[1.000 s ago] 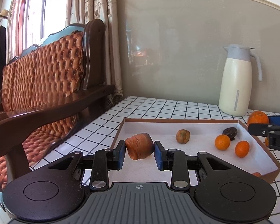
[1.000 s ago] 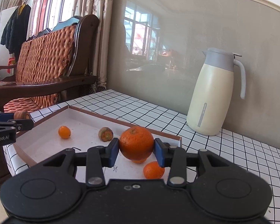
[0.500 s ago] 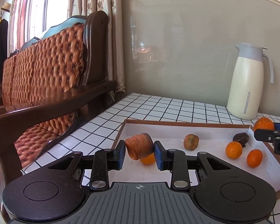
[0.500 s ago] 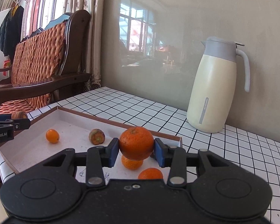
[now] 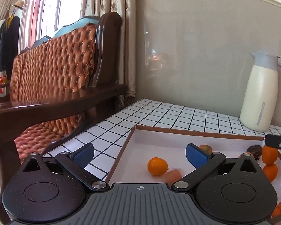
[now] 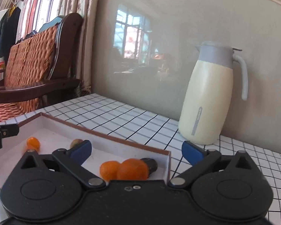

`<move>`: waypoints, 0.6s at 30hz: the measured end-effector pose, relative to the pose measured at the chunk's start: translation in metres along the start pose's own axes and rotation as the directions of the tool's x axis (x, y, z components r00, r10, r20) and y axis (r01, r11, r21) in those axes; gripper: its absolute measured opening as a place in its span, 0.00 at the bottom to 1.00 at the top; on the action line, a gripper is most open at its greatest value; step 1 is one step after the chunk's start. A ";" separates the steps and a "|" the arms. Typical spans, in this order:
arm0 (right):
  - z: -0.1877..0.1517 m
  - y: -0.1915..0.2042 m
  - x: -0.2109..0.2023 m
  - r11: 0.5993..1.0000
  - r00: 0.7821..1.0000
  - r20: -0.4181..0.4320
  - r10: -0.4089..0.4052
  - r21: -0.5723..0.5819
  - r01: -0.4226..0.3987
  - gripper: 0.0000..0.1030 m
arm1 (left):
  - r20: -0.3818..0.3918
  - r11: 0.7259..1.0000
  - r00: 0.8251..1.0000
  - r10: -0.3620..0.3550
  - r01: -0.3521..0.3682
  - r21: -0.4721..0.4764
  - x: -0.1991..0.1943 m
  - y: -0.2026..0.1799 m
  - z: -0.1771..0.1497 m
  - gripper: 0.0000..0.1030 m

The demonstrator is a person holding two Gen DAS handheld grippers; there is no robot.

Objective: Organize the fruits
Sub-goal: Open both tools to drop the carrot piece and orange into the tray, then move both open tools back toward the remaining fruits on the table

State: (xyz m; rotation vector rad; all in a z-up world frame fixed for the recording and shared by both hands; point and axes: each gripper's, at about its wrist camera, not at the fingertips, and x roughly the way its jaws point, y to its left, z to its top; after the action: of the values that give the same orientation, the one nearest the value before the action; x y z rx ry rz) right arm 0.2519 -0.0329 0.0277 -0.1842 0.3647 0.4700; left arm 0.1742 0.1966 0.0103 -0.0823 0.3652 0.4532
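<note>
Both grippers' fingers (image 5: pixel 83 152) wide over tray rim (image 5: pixel 121 157)

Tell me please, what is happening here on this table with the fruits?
A person with a gripper in each hand is sorting fruit into a shallow box on the tiled table. Both the left gripper and the right gripper are open and hold nothing. Several oranges, such as one near the box's left side, and a few darker fruits lie inside. A cream jug stands behind.

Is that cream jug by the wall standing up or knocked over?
Upright. The jug stands on its base on the tiled table, grey lid on top.
</note>
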 end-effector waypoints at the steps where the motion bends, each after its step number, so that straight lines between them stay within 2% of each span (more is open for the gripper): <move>1: 0.000 0.000 -0.001 1.000 1.000 0.005 -0.002 0.002 0.002 0.94 | 0.001 1.000 1.000 -0.005 0.005 0.001 0.001 0.000 0.000 1.00; 11: 0.000 0.007 -0.010 1.000 1.000 -0.006 0.018 -0.009 -0.018 0.94 | 0.018 1.000 1.000 -0.011 0.011 0.013 -0.015 0.001 -0.003 1.00; 15: -0.001 0.006 -0.017 1.000 1.000 -0.011 0.022 0.005 -0.022 0.94 | 0.015 0.998 1.000 -0.023 0.022 0.050 -0.028 -0.008 -0.007 1.00; 18: -0.001 0.004 -0.025 1.000 1.000 -0.008 0.019 0.011 -0.019 0.94 | 0.001 0.996 1.000 -0.005 0.005 0.090 -0.034 -0.017 -0.007 1.00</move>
State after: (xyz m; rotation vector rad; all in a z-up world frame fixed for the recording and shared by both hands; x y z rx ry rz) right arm 0.2293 -0.0401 0.0359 -0.1717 0.3770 0.4859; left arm 0.1511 0.1662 0.0163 0.0045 0.3840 0.4309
